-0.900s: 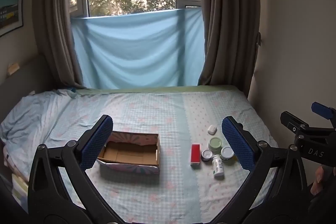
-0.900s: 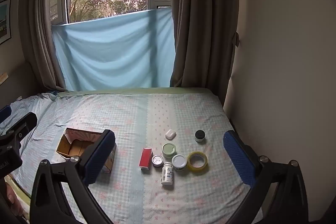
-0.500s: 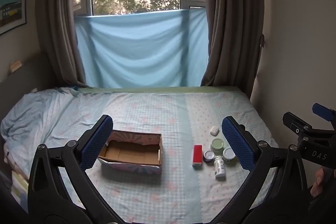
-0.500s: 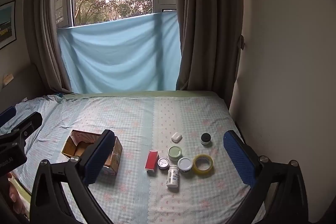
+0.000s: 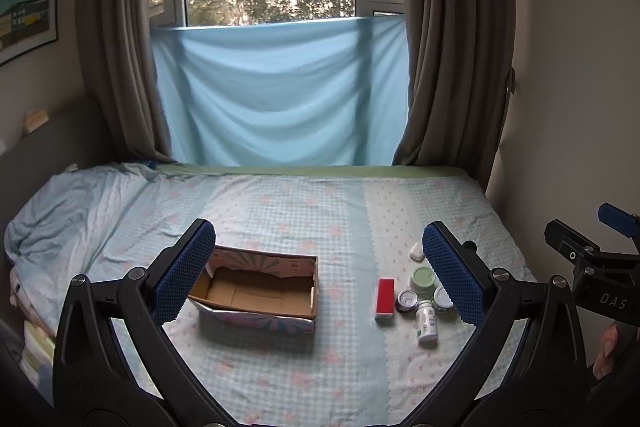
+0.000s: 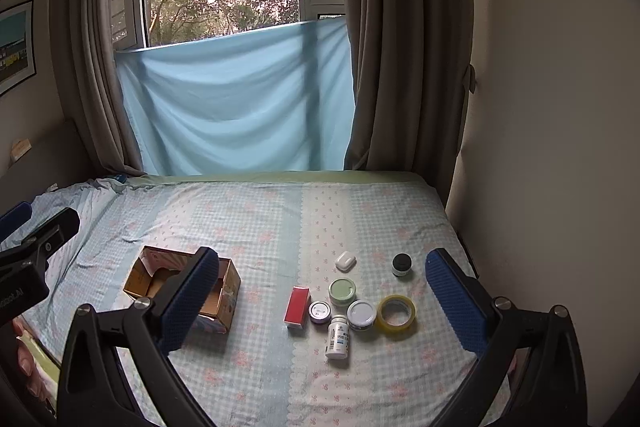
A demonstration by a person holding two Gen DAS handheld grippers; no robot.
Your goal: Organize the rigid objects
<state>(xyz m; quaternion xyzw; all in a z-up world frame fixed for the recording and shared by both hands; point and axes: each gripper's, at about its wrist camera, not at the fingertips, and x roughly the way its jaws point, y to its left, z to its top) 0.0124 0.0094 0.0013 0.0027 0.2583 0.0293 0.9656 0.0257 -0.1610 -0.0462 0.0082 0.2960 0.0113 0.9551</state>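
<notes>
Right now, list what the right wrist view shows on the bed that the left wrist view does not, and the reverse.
Only the right wrist view shows the yellow tape roll and the small black-lidded jar; in the left view that spot sits behind the left tool's own finger. Only the left wrist view shows the whole inside of the cardboard box, with nothing in it. Both show the red box, green-lidded jar, white pill bottle lying down, two small tins and white case. Both tools, including the right tool, are open and hold nothing.
</notes>
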